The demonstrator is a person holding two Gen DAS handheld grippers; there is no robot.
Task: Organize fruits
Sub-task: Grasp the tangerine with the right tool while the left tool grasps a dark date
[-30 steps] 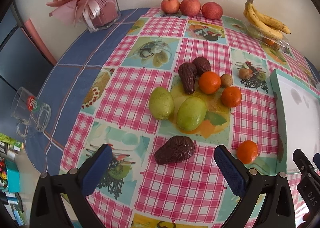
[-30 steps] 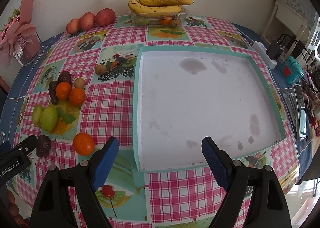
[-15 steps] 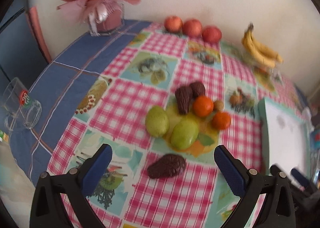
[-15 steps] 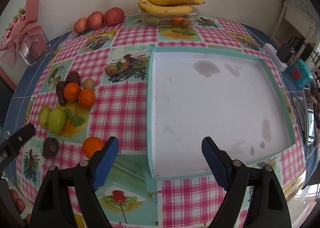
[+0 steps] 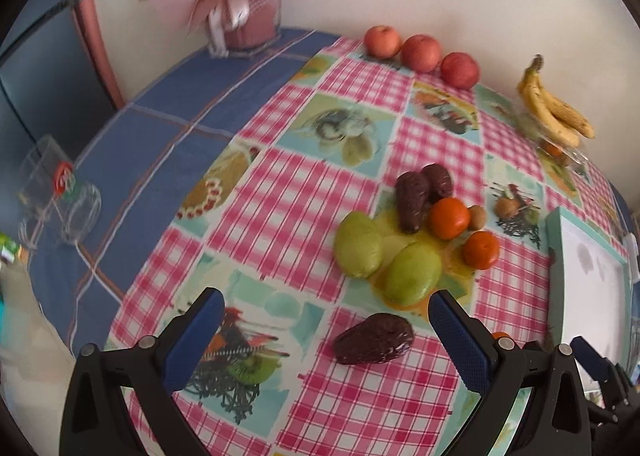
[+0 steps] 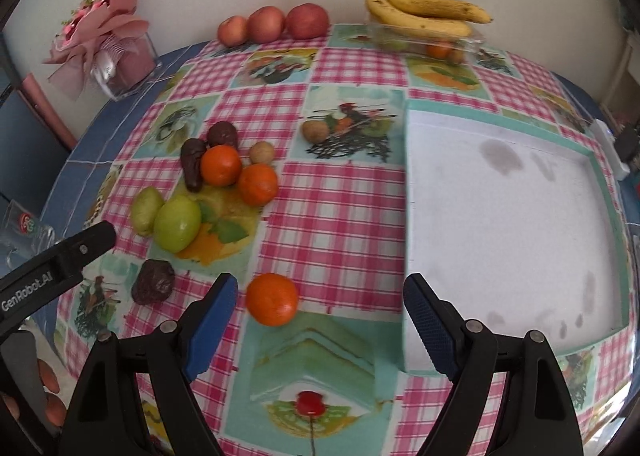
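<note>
Orange fruit (image 6: 272, 299) lies just left of the tray (image 6: 412, 240), between the right gripper (image 6: 316, 324) fingers, spread apart and empty; left gripper (image 5: 326, 336), also apart, frames 1 dark avocado (image 5: 374, 339); approach step; next, lower and close.

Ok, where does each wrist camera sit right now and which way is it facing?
Left wrist: behind the open left gripper, low over the table's near-left, facing the dark avocado and fruit cluster; the right gripper's black frame shows at bottom right.
Right wrist: behind the open right gripper, facing the lone orange and the white tray; the left gripper's finger and a hand show at left.
Shared: avocado, green fruits, apples, bananas, tray.
</note>
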